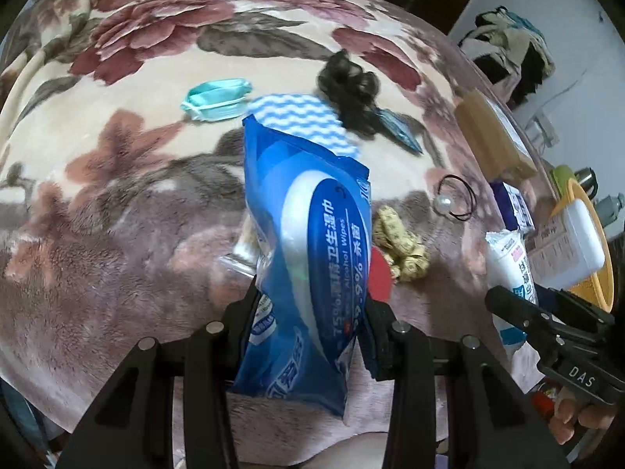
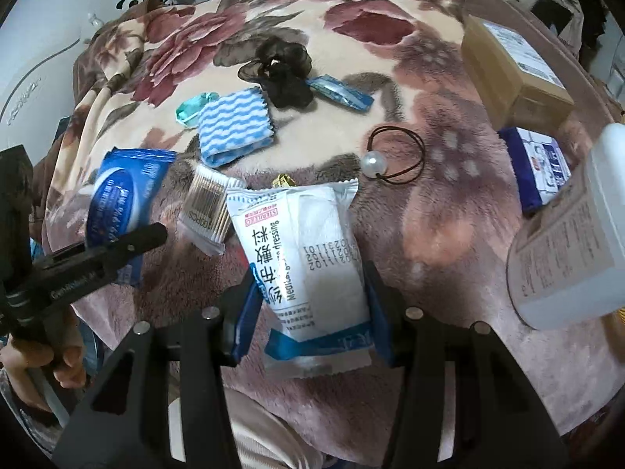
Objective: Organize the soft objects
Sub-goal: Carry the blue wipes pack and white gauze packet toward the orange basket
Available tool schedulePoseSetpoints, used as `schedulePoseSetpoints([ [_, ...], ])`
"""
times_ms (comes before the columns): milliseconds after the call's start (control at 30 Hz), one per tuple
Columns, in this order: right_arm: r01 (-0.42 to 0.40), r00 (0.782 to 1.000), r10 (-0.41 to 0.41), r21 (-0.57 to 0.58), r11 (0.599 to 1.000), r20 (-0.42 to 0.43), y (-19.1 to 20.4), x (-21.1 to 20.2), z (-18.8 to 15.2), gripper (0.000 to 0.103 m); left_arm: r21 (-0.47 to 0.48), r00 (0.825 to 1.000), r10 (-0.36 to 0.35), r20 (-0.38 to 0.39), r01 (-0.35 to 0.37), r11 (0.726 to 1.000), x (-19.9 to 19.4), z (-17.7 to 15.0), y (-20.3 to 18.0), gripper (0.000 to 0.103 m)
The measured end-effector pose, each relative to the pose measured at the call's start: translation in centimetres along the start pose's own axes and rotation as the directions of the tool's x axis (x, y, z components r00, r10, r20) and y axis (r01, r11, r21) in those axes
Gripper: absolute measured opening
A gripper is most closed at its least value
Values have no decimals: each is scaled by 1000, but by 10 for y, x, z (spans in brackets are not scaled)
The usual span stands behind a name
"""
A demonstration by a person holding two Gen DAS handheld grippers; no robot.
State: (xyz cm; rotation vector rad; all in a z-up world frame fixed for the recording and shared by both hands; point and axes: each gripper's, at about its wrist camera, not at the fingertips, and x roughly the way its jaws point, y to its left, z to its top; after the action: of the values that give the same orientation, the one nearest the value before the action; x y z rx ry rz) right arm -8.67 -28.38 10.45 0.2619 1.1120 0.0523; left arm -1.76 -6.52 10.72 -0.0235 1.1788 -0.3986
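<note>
My left gripper (image 1: 310,305) is shut on a blue pack of alcohol wet wipes (image 1: 308,250) and holds it above the floral blanket (image 1: 117,203). The same pack shows in the right wrist view (image 2: 121,203). My right gripper (image 2: 312,285) is shut on a white medical dressing packet (image 2: 308,258); it shows at the right of the left wrist view (image 1: 508,269). On the blanket lie a blue-and-white wavy cloth (image 2: 234,129), a black scrunchie (image 2: 283,68), a teal mask (image 1: 215,99), a yellow scrunchie (image 1: 400,250) and a cotton swab pack (image 2: 207,211).
A pearl hair tie (image 2: 394,156), a small blue sachet (image 2: 340,92), a cardboard box (image 2: 511,70), a blue-and-white box (image 2: 541,166) and a white plastic bottle (image 2: 574,242) sit on the right side. A yellow basket (image 1: 590,242) stands beyond the blanket's edge.
</note>
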Motion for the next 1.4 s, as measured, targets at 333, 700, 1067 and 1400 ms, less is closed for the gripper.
schedulePoseSetpoints([
  [333,7,1000,-7,11,1000,15,-11,-15,-8,50,39,1000,3,-7,-3,999,-1,0,-21,43],
  [700,10,999,-11,21,1000,46,-14,-34,-11,50,66,1000,1,4,-2,998,-10,-1,-36,43],
  [1067,5,993,-9,32,999,116,-23,-72,-2,50,113,998,-45,39,40,993,-36,18,-74,43],
  [1400,55,972,-70,74,996,226,-60,-130,14,50,191,990,-126,62,112,975,-57,50,-146,43],
])
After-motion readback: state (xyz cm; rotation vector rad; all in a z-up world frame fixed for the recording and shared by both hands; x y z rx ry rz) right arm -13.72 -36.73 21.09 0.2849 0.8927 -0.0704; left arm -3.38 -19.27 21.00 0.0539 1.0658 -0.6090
